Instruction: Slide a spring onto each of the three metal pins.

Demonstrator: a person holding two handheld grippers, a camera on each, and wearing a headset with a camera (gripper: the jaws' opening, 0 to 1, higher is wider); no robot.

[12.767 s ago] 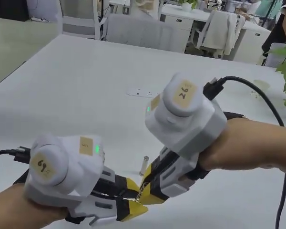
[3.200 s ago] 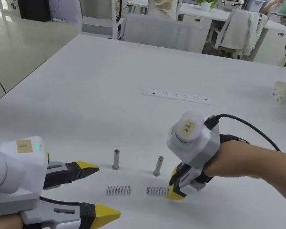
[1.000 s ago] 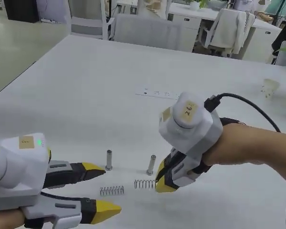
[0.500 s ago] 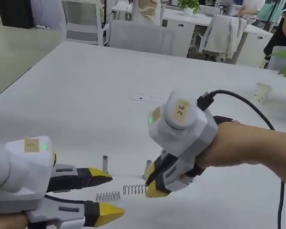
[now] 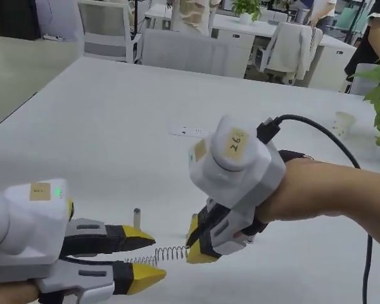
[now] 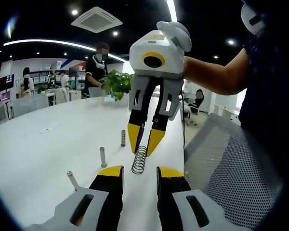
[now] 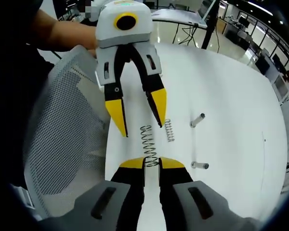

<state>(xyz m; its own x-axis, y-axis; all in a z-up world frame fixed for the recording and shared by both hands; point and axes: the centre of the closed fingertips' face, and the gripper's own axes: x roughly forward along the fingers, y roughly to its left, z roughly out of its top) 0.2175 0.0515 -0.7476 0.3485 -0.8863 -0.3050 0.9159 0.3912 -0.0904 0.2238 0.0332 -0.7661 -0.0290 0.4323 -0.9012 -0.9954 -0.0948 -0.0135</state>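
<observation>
My right gripper (image 5: 193,246) is shut on one end of a coil spring (image 5: 171,254) and holds it just above the white table (image 5: 101,126). The spring's free end points toward my left gripper (image 5: 145,256), whose yellow-tipped jaws stand open around that end without touching it. In the left gripper view the right gripper (image 6: 144,140) hangs over the left gripper (image 6: 140,172) with the spring (image 6: 139,160) dangling from it. Three upright metal pins (image 6: 102,156) stand bare on the table. A second spring (image 7: 169,130) lies flat beside the held spring (image 7: 148,144).
A white power strip (image 5: 193,132) lies further back on the table. A paper cup (image 5: 343,123) and a green plant (image 5: 377,95) sit at the right edge. A mesh chair (image 7: 67,125) stands close to the near table edge.
The right gripper has lifted the spring off the table and carried it left, toward the open left gripper. The left gripper has stayed open and barely moved.
</observation>
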